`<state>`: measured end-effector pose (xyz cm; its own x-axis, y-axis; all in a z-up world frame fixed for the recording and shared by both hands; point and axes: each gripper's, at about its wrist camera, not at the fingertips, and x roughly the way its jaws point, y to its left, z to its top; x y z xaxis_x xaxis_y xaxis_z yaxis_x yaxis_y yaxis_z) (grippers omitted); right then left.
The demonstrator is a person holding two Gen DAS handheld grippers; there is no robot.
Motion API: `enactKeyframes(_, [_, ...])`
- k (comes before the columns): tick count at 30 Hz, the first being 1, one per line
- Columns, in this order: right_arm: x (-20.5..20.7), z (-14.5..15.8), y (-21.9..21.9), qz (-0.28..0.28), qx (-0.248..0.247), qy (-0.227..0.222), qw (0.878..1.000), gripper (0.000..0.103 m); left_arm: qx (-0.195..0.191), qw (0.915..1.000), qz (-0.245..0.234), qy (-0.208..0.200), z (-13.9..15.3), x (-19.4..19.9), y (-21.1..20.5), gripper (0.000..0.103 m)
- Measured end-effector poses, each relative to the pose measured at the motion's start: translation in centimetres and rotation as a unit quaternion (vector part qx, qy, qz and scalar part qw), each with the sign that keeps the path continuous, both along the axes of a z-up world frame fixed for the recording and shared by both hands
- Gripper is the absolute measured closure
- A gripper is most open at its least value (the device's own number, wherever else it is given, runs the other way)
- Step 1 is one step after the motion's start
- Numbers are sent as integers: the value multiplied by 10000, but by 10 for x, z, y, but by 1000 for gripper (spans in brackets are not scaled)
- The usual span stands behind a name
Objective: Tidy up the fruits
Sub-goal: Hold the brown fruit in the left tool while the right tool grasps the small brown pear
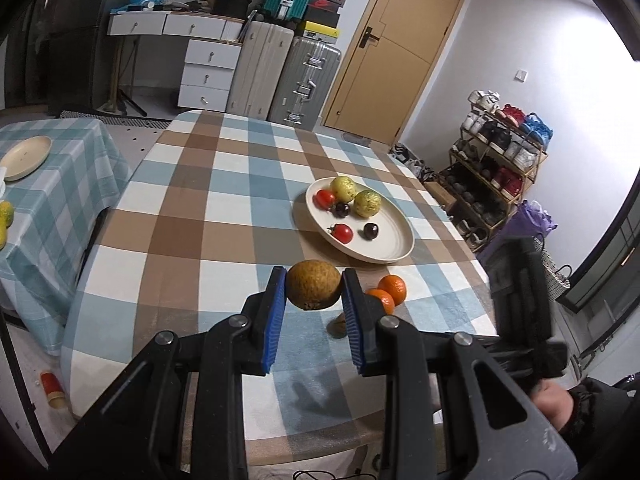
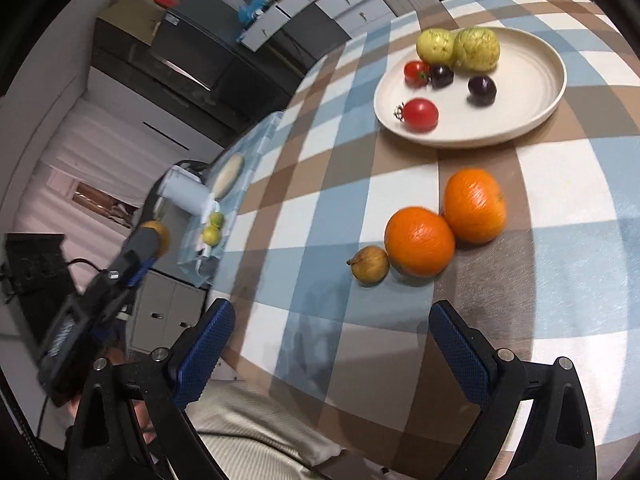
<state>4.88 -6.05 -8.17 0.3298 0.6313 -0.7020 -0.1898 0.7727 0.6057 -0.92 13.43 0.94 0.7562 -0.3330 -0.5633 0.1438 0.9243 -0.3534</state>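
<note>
The brown fruit (image 1: 314, 290) is clamped between the pads of the left gripper (image 1: 313, 294) and held above the near part of the checked table (image 1: 200, 216), short of the plate (image 1: 394, 246) further off. The right gripper (image 2: 332, 344) is spread wide and empty, near the two oranges (image 2: 419, 240) and a small brown fruit (image 2: 369, 264). The round fruit could slip and roll off the table if the grip is loosened early. No writing can be read.

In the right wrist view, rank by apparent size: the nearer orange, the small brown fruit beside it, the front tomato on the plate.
1. nearer orange
2. small brown fruit
3. front tomato, though it lies farther off on the plate, so the last two are unsure.
</note>
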Motion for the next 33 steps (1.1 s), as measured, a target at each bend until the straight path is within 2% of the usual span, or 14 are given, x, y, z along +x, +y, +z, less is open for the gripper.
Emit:
enactKeyframes(1, [0, -1, 5, 12, -152, -12, 9999, 14, -31, 10000, -12, -22, 0, 0, -1, 78])
enactKeyframes(3, [0, -2, 16, 46, -414, -69, 9991, 23, -56, 10000, -7, -65, 1, -1, 0, 78])
enactKeyframes(9, [0, 2, 31, -176, -992, -398, 9941, 23, -148, 9999, -25, -53, 2, -4, 1, 78])
enactKeyframes(12, [2, 3, 35, -244, -1107, -545, 9921, 23, -160, 9998, -57, -63, 2, -5, -1, 78])
enactKeyframes(16, [6, 3, 45, -231, -1483, -709, 9861, 32, -148, 9998, -91, -60, 1, -5, -4, 78])
enactKeyframes(20, [10, -3, 47, -213, -1572, -723, 9847, 33, -166, 9998, -73, -34, 1, -5, -5, 78])
enactKeyframes(22, [12, -7, 52, -167, -1663, -736, 9832, 42, -157, 9998, -80, -19, 0, -4, -6, 78])
enactKeyframes(33, [13, -16, 58, -59, -2168, -967, 9714, 73, -69, 9999, -90, 38, -7, 3, -9, 78])
